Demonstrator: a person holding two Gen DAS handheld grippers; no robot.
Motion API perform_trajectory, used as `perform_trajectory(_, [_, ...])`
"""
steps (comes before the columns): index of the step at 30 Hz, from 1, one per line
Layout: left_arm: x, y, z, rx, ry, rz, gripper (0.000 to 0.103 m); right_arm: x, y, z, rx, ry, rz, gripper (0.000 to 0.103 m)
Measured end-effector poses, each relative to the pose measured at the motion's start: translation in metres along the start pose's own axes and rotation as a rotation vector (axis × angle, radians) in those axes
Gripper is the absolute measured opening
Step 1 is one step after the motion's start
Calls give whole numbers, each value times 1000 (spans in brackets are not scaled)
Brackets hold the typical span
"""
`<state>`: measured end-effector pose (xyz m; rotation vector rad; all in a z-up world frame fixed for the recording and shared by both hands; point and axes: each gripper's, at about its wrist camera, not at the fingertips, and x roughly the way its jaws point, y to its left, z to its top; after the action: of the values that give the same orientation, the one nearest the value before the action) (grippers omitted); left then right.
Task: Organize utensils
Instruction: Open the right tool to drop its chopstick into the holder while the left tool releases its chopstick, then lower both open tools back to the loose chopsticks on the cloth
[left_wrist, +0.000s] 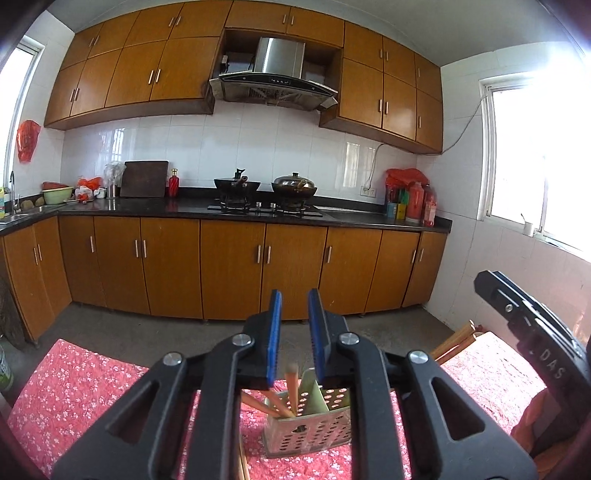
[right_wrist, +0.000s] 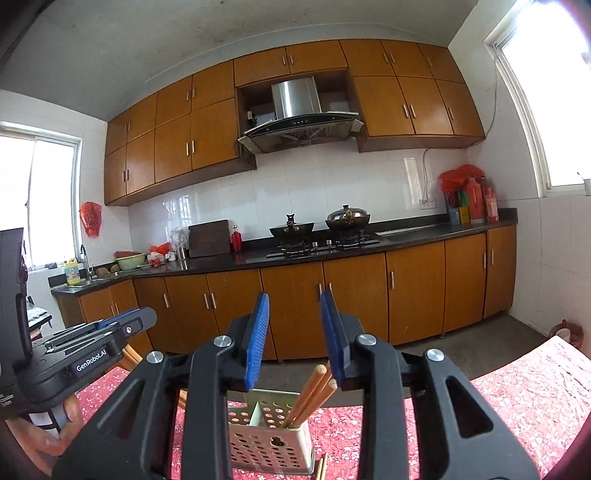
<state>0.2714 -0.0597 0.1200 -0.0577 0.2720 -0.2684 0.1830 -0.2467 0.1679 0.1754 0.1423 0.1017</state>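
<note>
A perforated metal utensil holder (left_wrist: 310, 432) (right_wrist: 266, 439) with a middle divider stands on the red flowered tablecloth (left_wrist: 85, 387) (right_wrist: 524, 398). Wooden chopsticks (left_wrist: 290, 391) (right_wrist: 314, 391) lean inside one of its compartments. My left gripper (left_wrist: 295, 295) hovers just above the holder, its blue pads a little apart with nothing pressed between them. My right gripper (right_wrist: 294, 299) also hangs over the holder with a wider gap; the chopstick tips rise close to its right pad (right_wrist: 334, 343) without being clamped. Each gripper shows at the edge of the other's view.
More chopsticks (right_wrist: 321, 467) (left_wrist: 240, 461) lie on the cloth beside the holder. Wooden slats (left_wrist: 454, 341) stick up past the table's far edge. A hand (right_wrist: 55, 435) holds the left gripper. Across the floor runs a kitchen counter (left_wrist: 184, 206) with a stove and pots.
</note>
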Motion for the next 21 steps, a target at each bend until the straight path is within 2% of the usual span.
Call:
perform_trajectory(7, [-25,1,5,19,-24,29,21,-27,-9,5,0,10,-34,30])
perform_trajectory(12, [-54,10,-1,30,-26,63,23,-49,-20,-10,-4,92,-73,30])
perform_trajectory(16, [-81,25,-21,40,2,116,24,-62,-30,-39,-11,220,-113,30])
perform_trajectory(21, [-102,42,-66,76,85,174,27,-64,-40,-93,-3,448,-136,30])
